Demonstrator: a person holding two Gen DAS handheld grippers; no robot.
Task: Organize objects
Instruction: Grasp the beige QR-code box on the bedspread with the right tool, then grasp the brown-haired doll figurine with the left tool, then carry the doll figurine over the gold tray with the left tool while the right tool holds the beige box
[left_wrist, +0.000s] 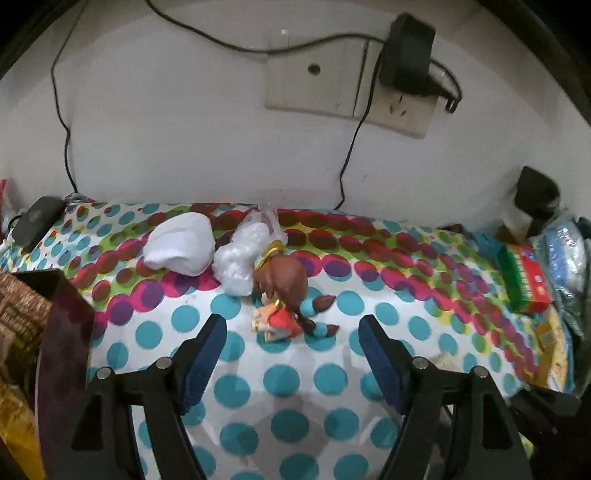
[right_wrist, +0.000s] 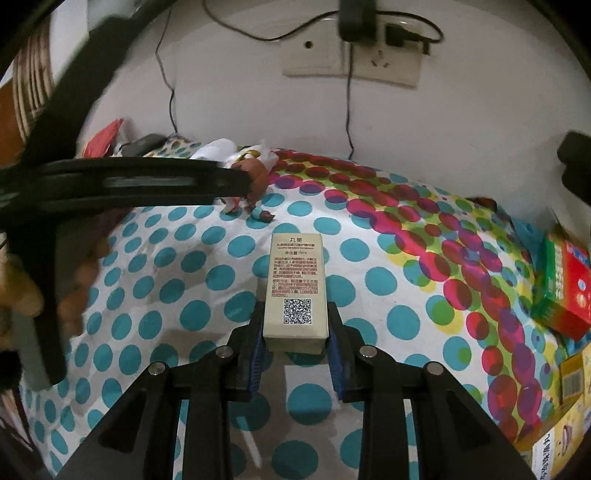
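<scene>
We are gripping the box (right_wrist: 295, 291) in the right tool (right_wrist: 295, 347) above the tabletop (left_wrist: 332, 424), apparently to carry it, while the wide-open left tool (left_wrist: 293, 354) is lining up on the figurine (left_wrist: 284, 299) at twelve o'clock.

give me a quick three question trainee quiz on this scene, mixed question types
1. True or false: the right gripper is shut on the beige rectangular box with a QR code.
2. The left gripper is: A) open B) shut on the brown-haired toy figurine in red.
3. What pattern covers the polka-dot cloth?

Key: 1 true; 2 A; 3 coloured dots, mostly teal near the jaws.
</scene>
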